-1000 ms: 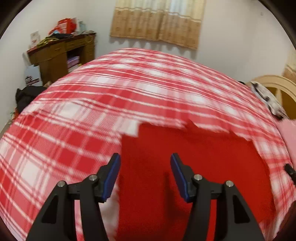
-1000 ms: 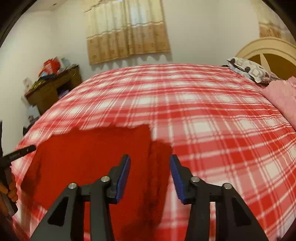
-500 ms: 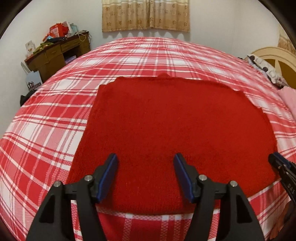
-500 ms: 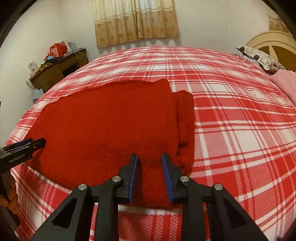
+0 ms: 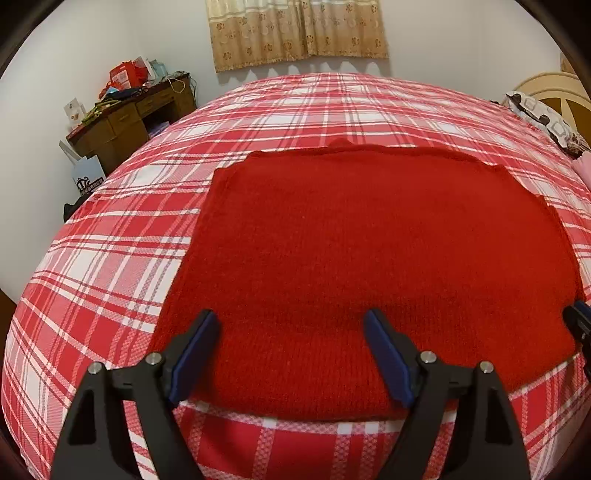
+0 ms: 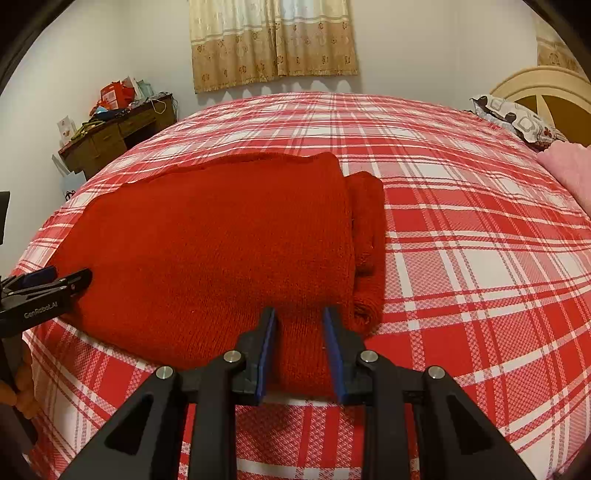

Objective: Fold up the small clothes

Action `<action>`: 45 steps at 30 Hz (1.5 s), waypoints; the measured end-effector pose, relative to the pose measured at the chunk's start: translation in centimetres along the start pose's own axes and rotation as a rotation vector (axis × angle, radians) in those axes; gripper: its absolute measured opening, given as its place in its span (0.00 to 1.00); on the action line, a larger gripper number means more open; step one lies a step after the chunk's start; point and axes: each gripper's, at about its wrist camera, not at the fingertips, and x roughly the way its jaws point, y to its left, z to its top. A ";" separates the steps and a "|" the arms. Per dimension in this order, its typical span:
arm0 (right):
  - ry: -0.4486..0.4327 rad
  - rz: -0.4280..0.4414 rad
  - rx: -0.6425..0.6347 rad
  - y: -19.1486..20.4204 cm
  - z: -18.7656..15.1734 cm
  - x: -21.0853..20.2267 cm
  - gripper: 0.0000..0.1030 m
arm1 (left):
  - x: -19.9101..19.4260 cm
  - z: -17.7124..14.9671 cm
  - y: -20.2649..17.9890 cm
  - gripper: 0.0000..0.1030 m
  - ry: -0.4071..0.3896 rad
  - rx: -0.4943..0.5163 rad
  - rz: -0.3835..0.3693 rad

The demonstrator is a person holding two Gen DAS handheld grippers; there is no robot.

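A red knitted garment (image 5: 369,258) lies flat on the red-and-white plaid bed (image 5: 110,266), folded into a wide rectangle. In the right wrist view the garment (image 6: 221,251) shows a folded sleeve edge along its right side. My left gripper (image 5: 291,325) is open, its jaws wide over the garment's near edge. My right gripper (image 6: 300,314) is partly open, its jaws a narrow gap apart over the garment's near right corner, holding nothing. The left gripper's tip (image 6: 74,280) shows at the left of the right wrist view.
A wooden desk (image 5: 129,122) with clutter stands at the back left by the wall. A patterned pillow (image 6: 517,118) and a pink cloth (image 6: 569,166) lie at the bed's right by the headboard. Curtains (image 5: 295,29) hang behind the bed.
Both grippers came down toward the garment's near edge. The right gripper's jaws narrowed half a second ago and have since widened a little. The left stayed open.
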 end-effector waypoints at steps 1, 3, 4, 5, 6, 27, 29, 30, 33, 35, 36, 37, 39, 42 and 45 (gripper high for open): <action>0.001 0.002 0.004 0.0 0.0 -0.1 0.27 | -0.1 0.0 0.1 0.82 0.005 -0.005 -0.007; -0.018 -0.043 0.032 0.1 0.0 -1.2 0.26 | -0.5 -0.1 0.5 0.82 0.017 -0.012 -0.019; -0.061 -0.081 0.031 0.5 0.0 -2.3 0.26 | -0.7 -0.2 0.6 0.84 0.020 -0.013 -0.020; -0.109 -0.104 0.007 1.3 0.0 -3.5 0.26 | -0.9 -0.3 0.9 0.87 0.023 -0.015 -0.017; -0.145 -0.104 -0.033 2.4 0.0 -4.4 0.26 | -1.2 -0.3 1.2 0.88 0.022 -0.020 -0.013; -0.013 0.117 -0.156 10.7 -1.2 0.8 0.28 | -1.1 -1.5 7.4 0.97 0.068 -0.203 -0.027; -0.020 0.125 -0.152 10.5 -1.3 0.7 0.29 | -0.9 -1.3 9.0 0.97 0.074 -0.275 -0.050; -0.021 0.132 -0.146 10.3 -1.3 0.7 0.29 | -0.7 -1.1 9.6 0.97 0.074 -0.301 -0.069; -0.025 0.155 -0.129 9.8 -1.3 0.6 0.29 | 0.1 0.1 10.7 0.97 0.063 -0.343 -0.111; -0.026 0.170 -0.118 9.7 -1.3 0.7 0.29 | 0.7 1.4 10.7 0.96 0.048 -0.350 -0.140; -0.027 0.173 -0.115 9.6 -1.3 0.7 0.30 | 1.1 1.9 10.6 0.96 0.045 -0.349 -0.160; -0.029 0.176 -0.114 9.6 -1.3 0.7 0.30 | 1.8 2.7 10.2 0.96 0.049 -0.347 -0.174; -0.030 0.177 -0.114 9.7 -1.3 0.7 0.30 | 2.6 3.5 9.5 0.93 0.049 -0.326 -0.178; -0.030 0.181 -0.112 9.7 -1.3 0.8 0.30 | 4.1 4.4 7.9 0.78 0.064 -0.282 -0.167; -0.031 0.189 -0.104 9.5 -1.3 0.7 0.30 | 5.5 4.6 6.8 0.75 0.079 -0.265 -0.165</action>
